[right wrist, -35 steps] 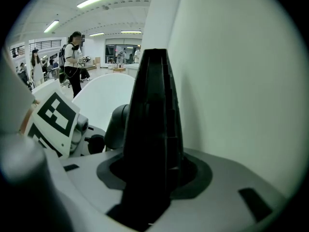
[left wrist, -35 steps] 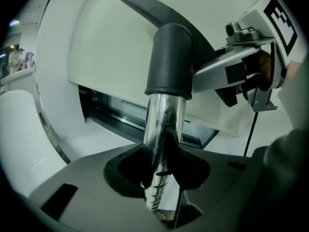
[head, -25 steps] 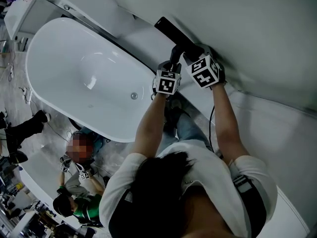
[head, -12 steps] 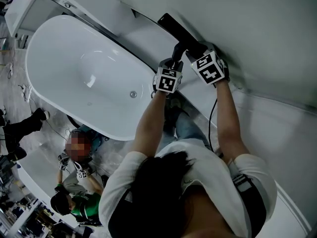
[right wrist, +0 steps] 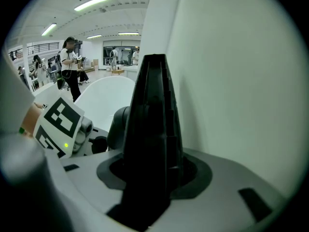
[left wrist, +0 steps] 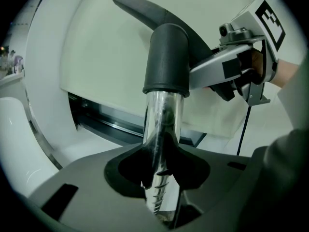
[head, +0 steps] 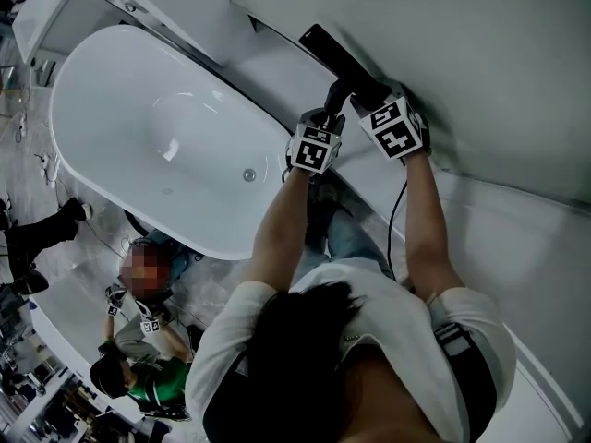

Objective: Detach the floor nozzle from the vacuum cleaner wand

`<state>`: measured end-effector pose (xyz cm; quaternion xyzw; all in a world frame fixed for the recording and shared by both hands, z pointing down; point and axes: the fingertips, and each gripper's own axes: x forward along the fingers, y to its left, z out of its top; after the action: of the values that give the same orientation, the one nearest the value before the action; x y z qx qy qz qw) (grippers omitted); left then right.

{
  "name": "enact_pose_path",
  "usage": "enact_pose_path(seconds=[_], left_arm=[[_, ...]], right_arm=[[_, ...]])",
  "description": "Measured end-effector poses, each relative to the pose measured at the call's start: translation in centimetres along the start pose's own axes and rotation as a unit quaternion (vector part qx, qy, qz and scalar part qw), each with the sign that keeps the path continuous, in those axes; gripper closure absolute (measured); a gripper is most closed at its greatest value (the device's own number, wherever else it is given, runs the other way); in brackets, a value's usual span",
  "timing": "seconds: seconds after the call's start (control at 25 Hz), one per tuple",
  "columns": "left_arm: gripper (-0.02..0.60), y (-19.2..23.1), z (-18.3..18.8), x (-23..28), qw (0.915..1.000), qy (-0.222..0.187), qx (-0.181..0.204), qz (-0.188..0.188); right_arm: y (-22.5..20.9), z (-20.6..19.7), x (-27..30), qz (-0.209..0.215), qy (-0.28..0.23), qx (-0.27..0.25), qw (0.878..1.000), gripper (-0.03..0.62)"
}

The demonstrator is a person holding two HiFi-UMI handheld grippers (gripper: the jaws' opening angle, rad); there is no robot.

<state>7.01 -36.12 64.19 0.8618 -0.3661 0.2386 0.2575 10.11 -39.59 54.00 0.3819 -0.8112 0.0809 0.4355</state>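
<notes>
Slight rightward creep: floor nozzle (head: 331, 53) long axis points up-left, away from both grippers. left gripper (left wrist: 161, 173) clamped on wand (left wrist: 163, 115), right gripper (right wrist: 150, 178) clamped on floor nozzle.

Floor nozzle (head: 334, 58) sits right of the bathtub (head: 166, 127), against the wall (head: 480, 53) (far end). The left gripper (head: 330, 113) is on the wand (left wrist: 161, 124), with the right gripper (head: 367, 92) just beside it on the floor nozzle.

A white bathtub (head: 138, 109) sits beside a person (head: 137, 340) crouching on the floor.
</notes>
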Motion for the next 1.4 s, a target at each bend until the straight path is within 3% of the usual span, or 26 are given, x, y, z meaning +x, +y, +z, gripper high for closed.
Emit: enact_pose_path(seconds=[0.24, 0.52, 0.76, 0.88, 0.96, 1.04, 1.16, 1.4], left_arm=[[0.454, -0.2, -0.1, -0.2, 0.9999, -0.008, 0.009, -0.002], [0.454, -0.3, -0.1, -0.5, 0.9999, -0.011, -0.003, -0.008], [0.454, -0.2, 0.2, -1.6, 0.9996, -0.02, -0.002, -0.02], [0.454, -0.3, 0.2, -1.8, 0.9996, -0.023, -0.004, -0.018], [0.456, 0.1, 0.0, -2.1, 0.9995, -0.026, -0.014, -0.011], [0.455, 0.9, -0.1, -2.3, 0.9995, -0.026, -0.017, -0.012], [0.456, 1.6, -0.3, -1.9, 0.9997, -0.014, -0.018, -0.007], [0.456, 1.4, 0.0, -1.8, 0.9997, -0.01, -0.022, 0.0]], right_arm=[[0.3, -0.3, 0.1, 0.038, 0.007, 0.002, 0.999, 0.39], [0.4, 0.4, -0.8, -0.022, 0.001, -0.013, 1.0, 0.39], [1.0, 0.8, -0.6, 0.032, -0.009, 0.005, 0.999, 0.39], [1.2, 1.1, -0.9, 0.03, -0.005, -0.008, 1.0, 0.39], [-0.7, 2.4, -2.4, 0.003, -0.039, 0.019, 0.999, 0.39], [-4.3, 5.6, -5.8, -0.013, -0.104, 0.077, 0.992, 0.39], [-6.5, 9.9, -9.2, -0.018, -0.16, 0.077, 0.984, 0.391], [-5.0, 10.1, -8.9, -0.009, -0.162, 0.089, 0.983, 0.39]])
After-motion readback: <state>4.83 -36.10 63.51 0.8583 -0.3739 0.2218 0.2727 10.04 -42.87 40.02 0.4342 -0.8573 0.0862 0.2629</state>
